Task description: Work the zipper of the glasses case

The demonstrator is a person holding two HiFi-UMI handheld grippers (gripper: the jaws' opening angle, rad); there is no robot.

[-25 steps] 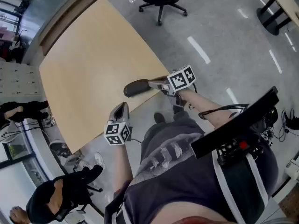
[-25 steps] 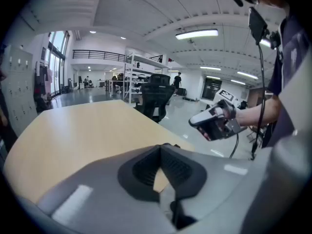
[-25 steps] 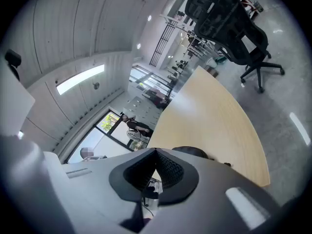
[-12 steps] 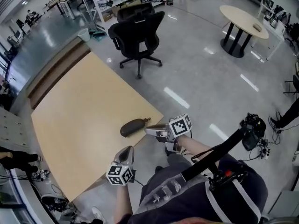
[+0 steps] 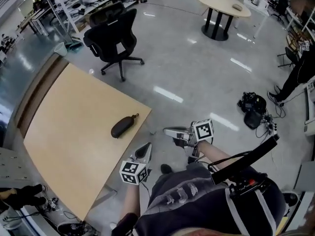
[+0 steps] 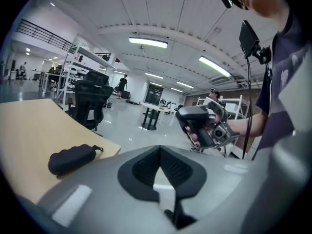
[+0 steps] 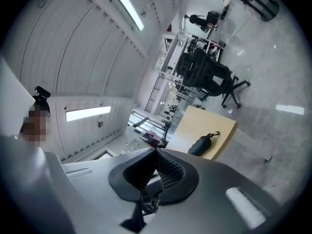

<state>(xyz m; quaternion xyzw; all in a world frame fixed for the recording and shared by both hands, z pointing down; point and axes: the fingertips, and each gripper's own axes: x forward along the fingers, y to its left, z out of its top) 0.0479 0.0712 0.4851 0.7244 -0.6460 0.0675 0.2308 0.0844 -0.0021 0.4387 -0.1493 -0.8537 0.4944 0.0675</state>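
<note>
Holding both tools over the grey floor just off the counter's edge, I have my left gripper and right gripper with jaws pressed together on nothing. The dark oval soft glasses case lies on the pale wooden counter near its corner, apart from both grippers, with its pull loop towards the edge. A black swivel office chair stands past the counter, a round pale table farther off, and a black bag on the floor to my right.
</note>
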